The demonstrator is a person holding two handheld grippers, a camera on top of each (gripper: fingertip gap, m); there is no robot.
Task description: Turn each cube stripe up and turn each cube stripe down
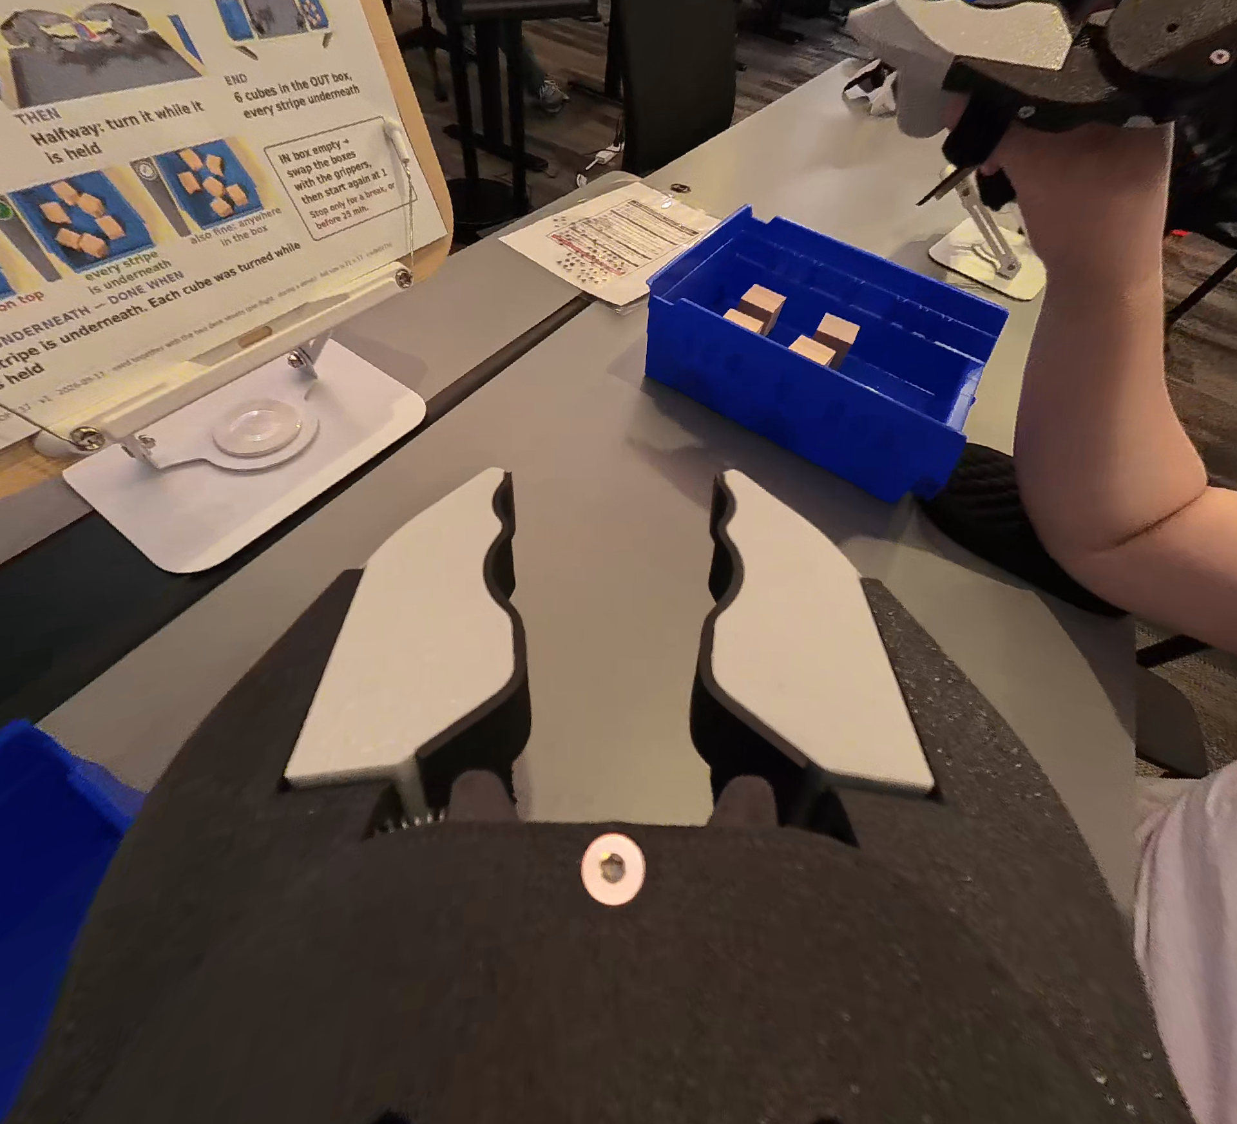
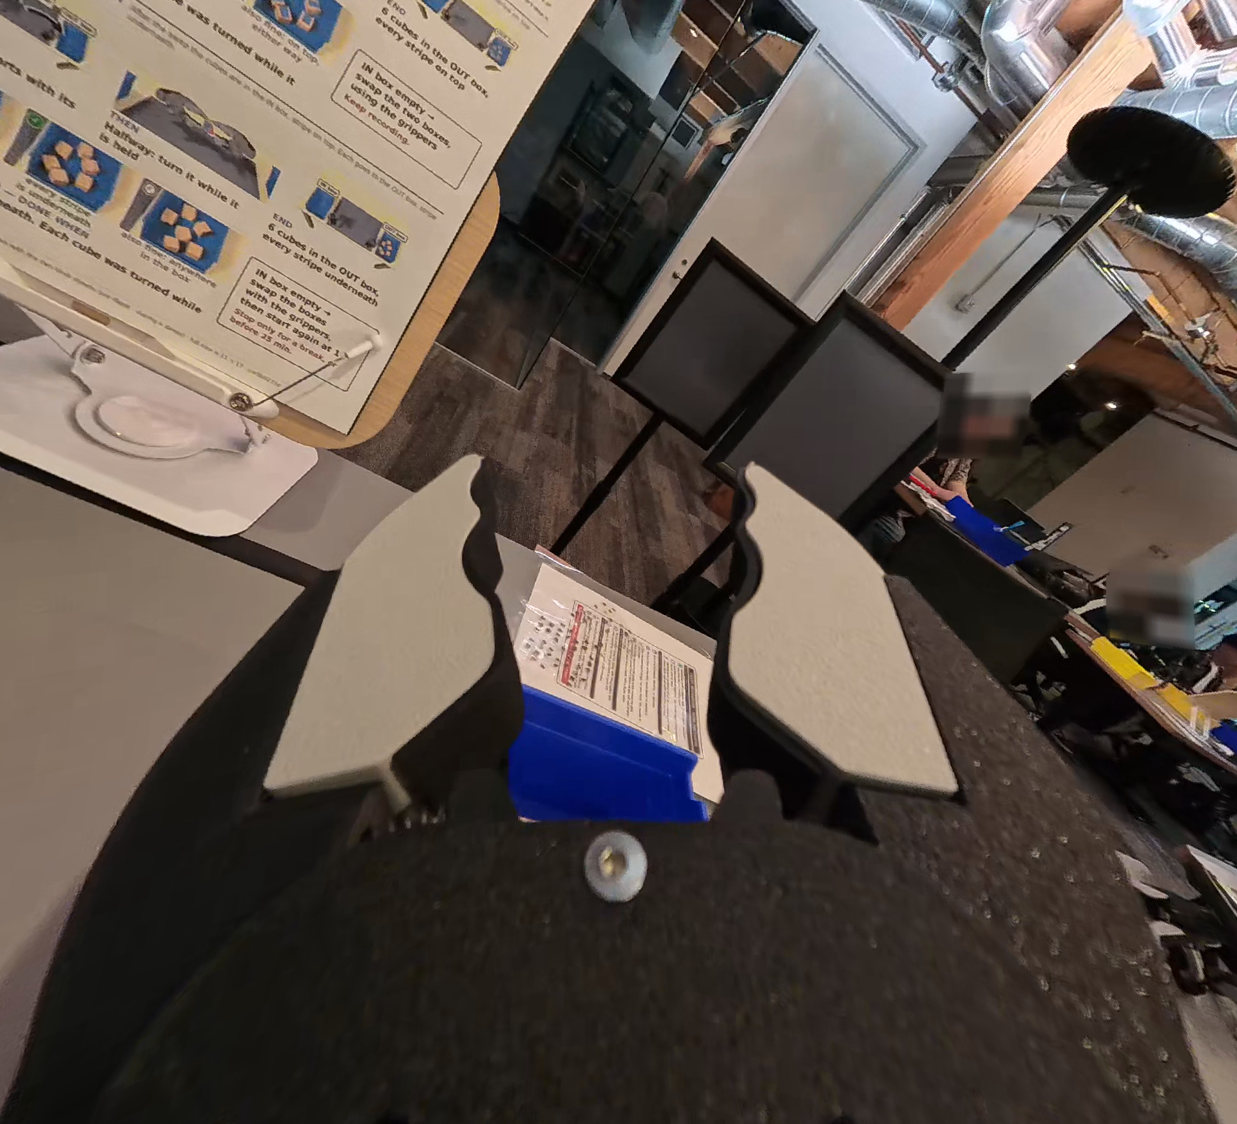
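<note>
Far to the left stands a big instruction board point(image 1: 167, 155) on a white stand, and low at the left edge peeks the corner of a second blue box point(image 1: 53, 824). Next comes the left gripper point(image 1: 612, 479), hanging low over the grey surface point(image 1: 602, 623) with its two fingers spread apart and nothing between them. The cubes lie ahead of it and off to its right, inside the blue box point(image 1: 796, 422). I can count four cubes point(image 1: 793, 325) there, bunched near the box's middle, pale wood with a dark side showing on some; I cannot tell which way each stripe faces. Behind the box lies a printed sheet point(image 1: 616, 242). Further right, the right gripper point(image 1: 917, 108) is held up high above the box, tipped away toward the room. Its fingers are spread too, and it holds nothing. So the left gripper looks like the nearer one to the cubes. I think it would have to go forward and to the right, then dip down into the box.
</note>
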